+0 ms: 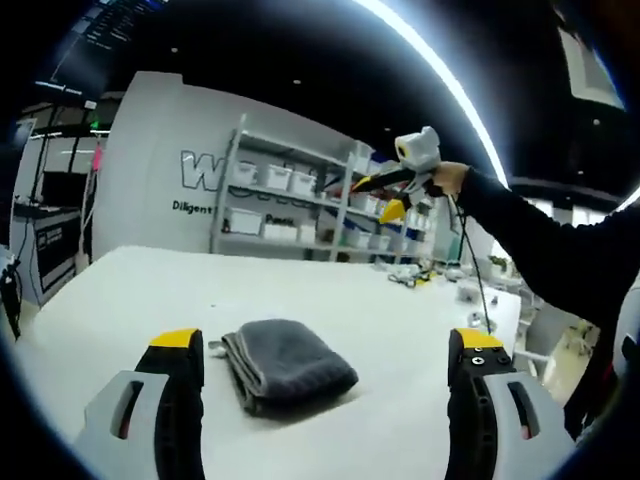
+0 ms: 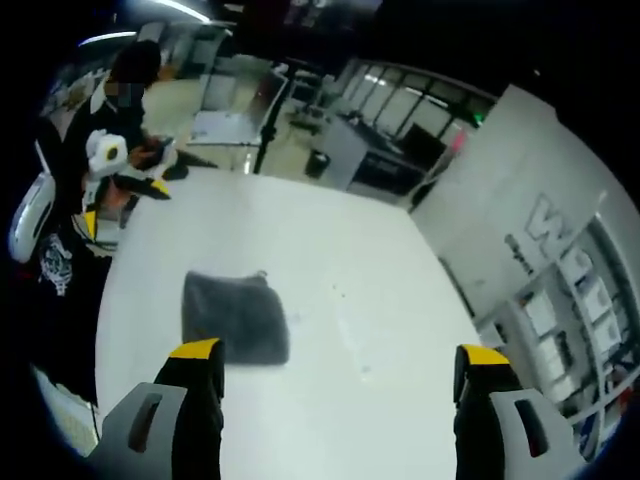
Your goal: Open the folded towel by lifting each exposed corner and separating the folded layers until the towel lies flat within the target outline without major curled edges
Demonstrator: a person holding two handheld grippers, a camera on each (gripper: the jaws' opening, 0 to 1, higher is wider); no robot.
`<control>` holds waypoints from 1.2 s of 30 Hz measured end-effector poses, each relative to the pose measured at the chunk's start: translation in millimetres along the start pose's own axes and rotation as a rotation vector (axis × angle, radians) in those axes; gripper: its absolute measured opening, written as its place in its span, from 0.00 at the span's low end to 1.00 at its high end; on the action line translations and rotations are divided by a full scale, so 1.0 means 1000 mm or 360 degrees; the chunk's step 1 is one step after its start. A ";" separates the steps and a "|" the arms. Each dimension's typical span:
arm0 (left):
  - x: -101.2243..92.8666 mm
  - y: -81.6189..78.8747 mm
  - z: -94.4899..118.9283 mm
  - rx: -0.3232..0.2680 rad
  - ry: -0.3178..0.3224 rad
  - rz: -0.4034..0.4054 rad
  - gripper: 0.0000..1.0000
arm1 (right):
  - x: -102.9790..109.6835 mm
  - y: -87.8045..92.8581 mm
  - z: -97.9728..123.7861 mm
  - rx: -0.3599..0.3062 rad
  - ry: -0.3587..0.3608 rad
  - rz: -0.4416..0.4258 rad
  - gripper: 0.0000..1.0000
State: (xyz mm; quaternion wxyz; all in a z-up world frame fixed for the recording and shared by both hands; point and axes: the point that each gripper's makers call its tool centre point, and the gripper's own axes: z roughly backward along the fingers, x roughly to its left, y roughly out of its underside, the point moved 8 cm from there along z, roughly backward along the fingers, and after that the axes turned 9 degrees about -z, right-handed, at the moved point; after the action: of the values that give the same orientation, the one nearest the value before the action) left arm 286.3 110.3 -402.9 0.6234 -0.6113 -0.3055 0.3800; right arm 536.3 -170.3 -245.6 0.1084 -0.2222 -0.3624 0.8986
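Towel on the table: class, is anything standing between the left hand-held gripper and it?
Nothing visible does. The folded towel lies on bare white table just ahead of the open left hand-held gripper, with no object between them.

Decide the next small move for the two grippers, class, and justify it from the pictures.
Probably lower the left gripper toward the towel's near corner: the grey towel lies folded on the white table, both grippers are open, and the right gripper is held high.
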 end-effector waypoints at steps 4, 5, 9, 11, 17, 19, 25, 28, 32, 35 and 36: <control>-0.005 0.001 -0.002 -0.0004 -0.0004 -0.0002 0.99 | 0.000 -0.001 -0.005 0.0018 -0.0005 0.0020 0.96; -0.005 0.001 -0.002 -0.0003 -0.0003 0.0001 0.99 | 0.000 -0.002 -0.006 0.0019 -0.0009 0.0023 0.96; -0.005 0.001 -0.003 0.0002 0.0001 0.0009 0.99 | 0.001 -0.003 -0.013 0.0041 -0.0035 0.0043 0.96; -0.005 0.000 -0.003 -0.0003 -0.0006 0.0028 0.99 | 0.001 -0.005 -0.013 0.0070 -0.0061 0.0046 0.97; -0.009 0.002 -0.004 -0.0051 -0.0057 0.0129 0.99 | -0.004 -0.016 -0.011 0.0101 -0.0071 0.0066 0.96; -0.010 0.002 -0.004 -0.0052 -0.0068 0.0130 0.99 | -0.004 -0.021 -0.012 0.0100 -0.0085 0.0075 0.96; -0.013 0.003 -0.005 -0.0061 -0.0061 0.0150 0.98 | -0.001 -0.026 -0.019 0.0119 -0.0111 0.0113 0.96; -0.013 0.005 -0.004 -0.0054 -0.0065 0.0158 0.98 | -0.001 -0.028 -0.021 0.0128 -0.0110 0.0131 0.96; -0.012 0.006 -0.004 -0.0067 -0.0086 0.0176 0.98 | -0.002 -0.033 -0.024 0.0134 -0.0124 0.0136 0.96; -0.011 0.004 -0.004 -0.0100 -0.0118 0.0184 0.97 | -0.003 -0.036 -0.026 0.0136 -0.0135 0.0138 0.95; -0.012 0.005 -0.004 -0.0110 -0.0130 0.0188 0.96 | -0.002 -0.037 -0.027 0.0138 -0.0147 0.0140 0.95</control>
State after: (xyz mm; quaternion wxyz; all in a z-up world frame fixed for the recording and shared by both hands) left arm 282.5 98.0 -406.6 0.5654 -0.6333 -0.3071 0.4300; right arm 552.2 -128.0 -236.5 0.0615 -0.1912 -0.3176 0.9267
